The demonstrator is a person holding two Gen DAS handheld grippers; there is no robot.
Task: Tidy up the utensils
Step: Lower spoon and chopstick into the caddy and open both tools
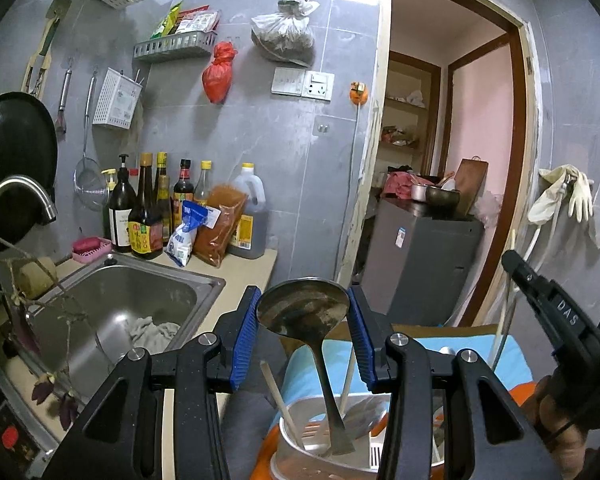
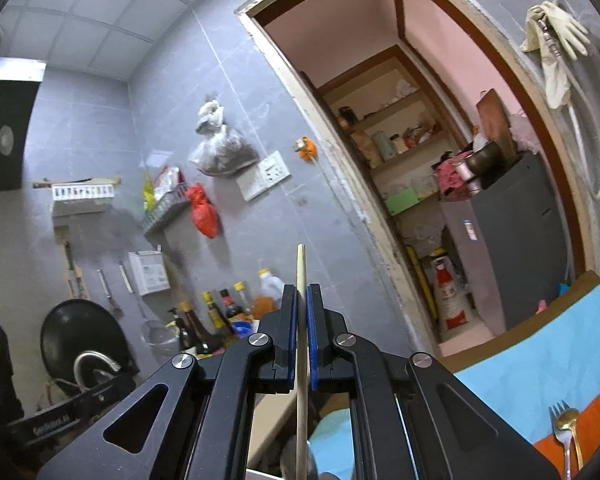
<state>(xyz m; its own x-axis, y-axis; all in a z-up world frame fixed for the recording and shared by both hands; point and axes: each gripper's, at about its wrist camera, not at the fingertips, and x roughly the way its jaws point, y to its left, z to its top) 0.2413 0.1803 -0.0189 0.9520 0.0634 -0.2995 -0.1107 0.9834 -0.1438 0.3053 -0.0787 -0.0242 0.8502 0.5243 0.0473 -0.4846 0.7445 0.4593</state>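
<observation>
While ladle (image 1: 304, 312) sits clamped in your left tool (image 1: 303, 332), handle down in holder (image 1: 300, 446), right tool (image 2: 302, 332) pinches chopstick (image 2: 301, 320) upright. Step: loading holder. Next: lower chopstick in beside ladle, then release.

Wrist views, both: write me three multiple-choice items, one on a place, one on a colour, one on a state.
1. The ladle stands in:
A a drawer
B the utensil holder
C a mug

2. The knotted bag hanging left of the wall switches is:
A red
B green
C black

3. The right tool is:
A wide open
B shut on a chopstick
C shut on a knife

Answers:
1 B, its handle runs down into the holder.
2 A, it is bright red against the grey tiles.
3 B, the blue pads close on the thin pale stick.
</observation>
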